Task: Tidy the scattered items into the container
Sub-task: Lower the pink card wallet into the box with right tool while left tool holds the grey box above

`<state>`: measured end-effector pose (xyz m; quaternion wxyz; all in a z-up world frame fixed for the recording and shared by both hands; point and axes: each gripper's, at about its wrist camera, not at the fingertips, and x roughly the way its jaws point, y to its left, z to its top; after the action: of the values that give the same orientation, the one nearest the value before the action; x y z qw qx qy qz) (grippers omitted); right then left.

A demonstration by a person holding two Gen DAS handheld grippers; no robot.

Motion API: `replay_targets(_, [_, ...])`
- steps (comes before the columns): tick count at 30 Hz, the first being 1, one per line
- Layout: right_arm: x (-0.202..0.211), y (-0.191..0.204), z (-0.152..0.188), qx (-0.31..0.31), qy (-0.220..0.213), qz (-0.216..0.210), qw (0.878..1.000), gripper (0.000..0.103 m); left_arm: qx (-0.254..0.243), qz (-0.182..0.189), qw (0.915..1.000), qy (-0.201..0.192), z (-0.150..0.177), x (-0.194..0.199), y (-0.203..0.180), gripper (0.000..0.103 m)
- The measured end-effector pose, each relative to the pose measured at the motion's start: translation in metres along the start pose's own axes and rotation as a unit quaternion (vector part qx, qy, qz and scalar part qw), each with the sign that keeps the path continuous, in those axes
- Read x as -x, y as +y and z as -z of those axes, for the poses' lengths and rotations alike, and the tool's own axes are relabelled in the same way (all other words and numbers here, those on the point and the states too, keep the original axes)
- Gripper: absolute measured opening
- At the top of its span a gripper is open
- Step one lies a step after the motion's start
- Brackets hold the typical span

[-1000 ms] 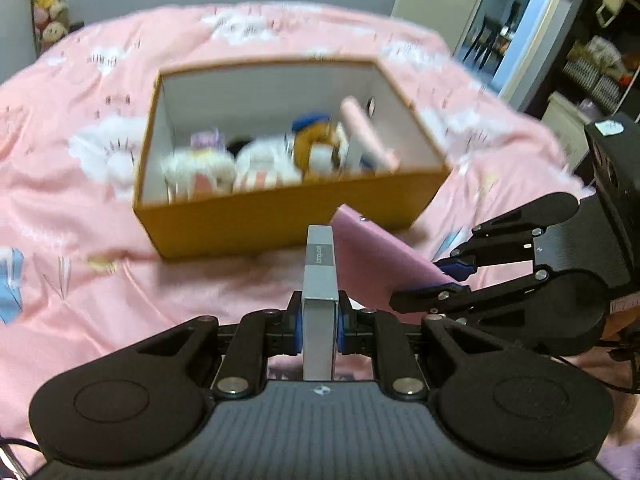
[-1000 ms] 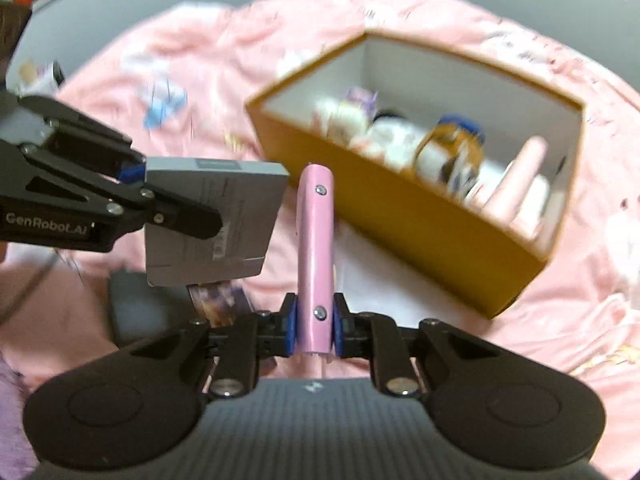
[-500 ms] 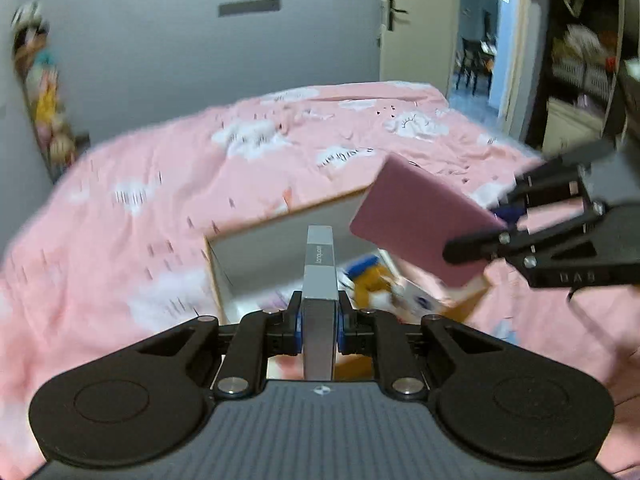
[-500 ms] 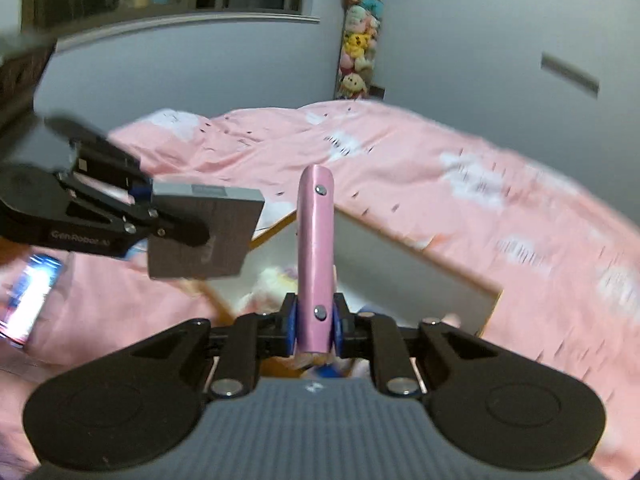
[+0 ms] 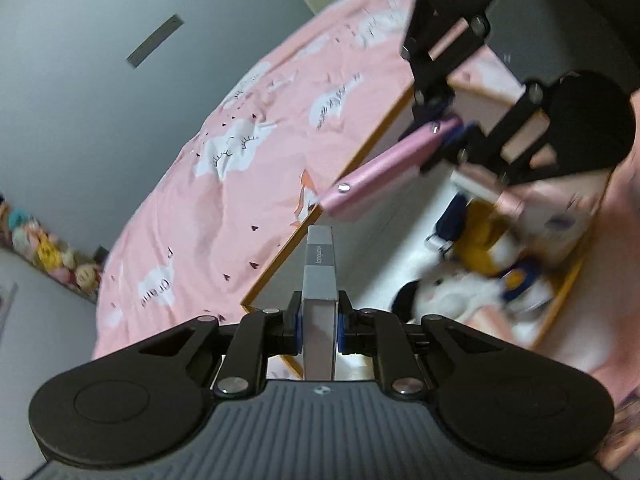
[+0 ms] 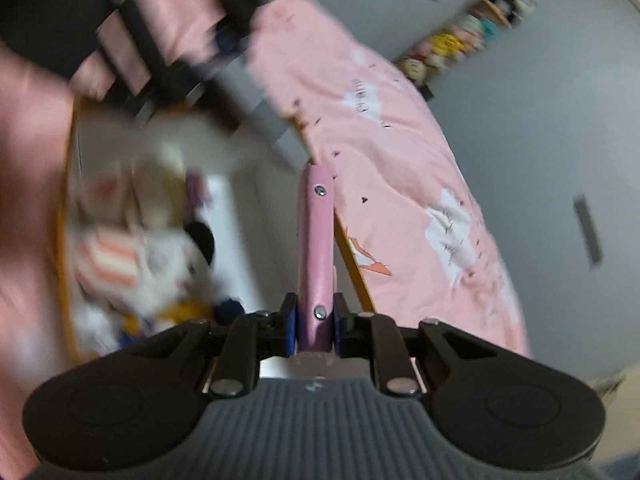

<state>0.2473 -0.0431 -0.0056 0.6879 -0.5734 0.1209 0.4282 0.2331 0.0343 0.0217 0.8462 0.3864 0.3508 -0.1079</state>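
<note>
The left gripper (image 5: 319,322) is clamped on a slim grey rectangular box (image 5: 319,280) held on edge, and it hangs over the near corner of an open orange cardboard container with white inner walls (image 5: 280,266) resting on a pink quilt printed with white clouds (image 5: 240,168). To its right, the right gripper (image 6: 315,322) is clamped on a flat pink case with small metal rivets (image 6: 316,256), also above the container. Inside the container lie blurred plush toys (image 5: 460,284).

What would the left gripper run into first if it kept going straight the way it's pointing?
Probably the box's orange rim or its white inside wall just past it; the left gripper holds a grey box aimed there. Depth is unclear.
</note>
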Motion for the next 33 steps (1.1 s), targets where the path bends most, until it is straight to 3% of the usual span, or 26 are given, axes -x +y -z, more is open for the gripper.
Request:
replay_targets(6, [-0.029,0.029,0.008,0.157,0.006,0.026,0.987,0.018,-0.107,-0.038,0.9934,-0.014,0.011,-0.027,-0.019,0.017])
replay_targets(13, [-0.06,0.045,0.004,0.226,-0.009,0.024,0.974,0.018,-0.129,-0.035,0.9909,-0.019,0.022,-0.043,-0.019,0.017])
replay_targets(21, [-0.086,0.054,-0.018,0.255,-0.027,0.004,0.967,0.019,-0.109,-0.029,0.993,-0.035,0.026,-0.046,-0.011,0.017])
replay_targets(26, [-0.098,0.057,-0.02,0.241,-0.027,0.008,0.97,0.023,-0.095,-0.023,0.9942,-0.044,0.029,-0.044,-0.009,0.017])
replay_targets(29, [-0.097,0.044,-0.02,0.203,-0.018,-0.013,0.979,0.032,-0.087,-0.019,0.9949,-0.046,0.029,-0.046,-0.005,0.017])
replay_targets(33, [-0.093,0.014,-0.02,0.123,0.007,-0.082,0.989,0.051,-0.077,-0.008,0.996,-0.044,0.027,-0.048,-0.001,0.017])
